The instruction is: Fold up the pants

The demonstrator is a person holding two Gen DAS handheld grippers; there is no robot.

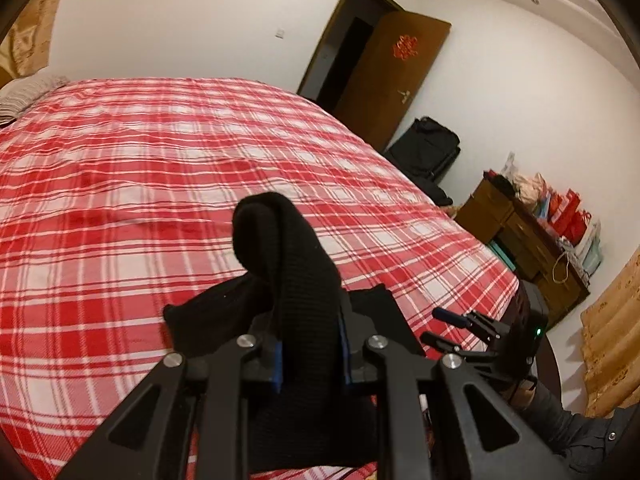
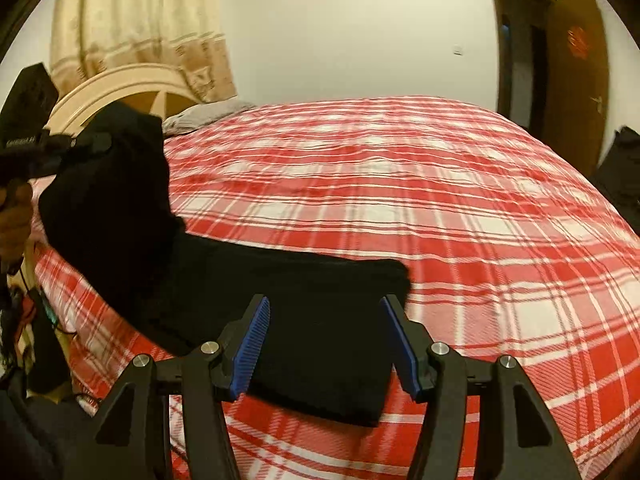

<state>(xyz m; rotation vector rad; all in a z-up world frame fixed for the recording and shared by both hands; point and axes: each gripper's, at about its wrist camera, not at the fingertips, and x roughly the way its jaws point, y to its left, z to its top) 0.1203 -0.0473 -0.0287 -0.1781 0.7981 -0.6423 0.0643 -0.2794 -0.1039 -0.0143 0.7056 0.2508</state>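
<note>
The black pants [image 2: 312,320] lie partly folded on the red plaid bed [image 2: 460,200], near its front edge. My left gripper [image 1: 310,344] is shut on one end of the pants [image 1: 280,248] and holds it raised above the bed; this lifted end shows at the left in the right wrist view [image 2: 108,184]. My right gripper [image 2: 324,340] is open, its blue pads [image 2: 252,352] apart just above the flat part of the pants. It also shows in the left wrist view [image 1: 444,326], open.
A cream headboard [image 2: 120,88] and curtain [image 2: 140,20] stand at the back left. A brown door [image 1: 384,76] is open. A black suitcase [image 1: 428,148] and a wooden dresser [image 1: 524,240] with bags stand by the wall.
</note>
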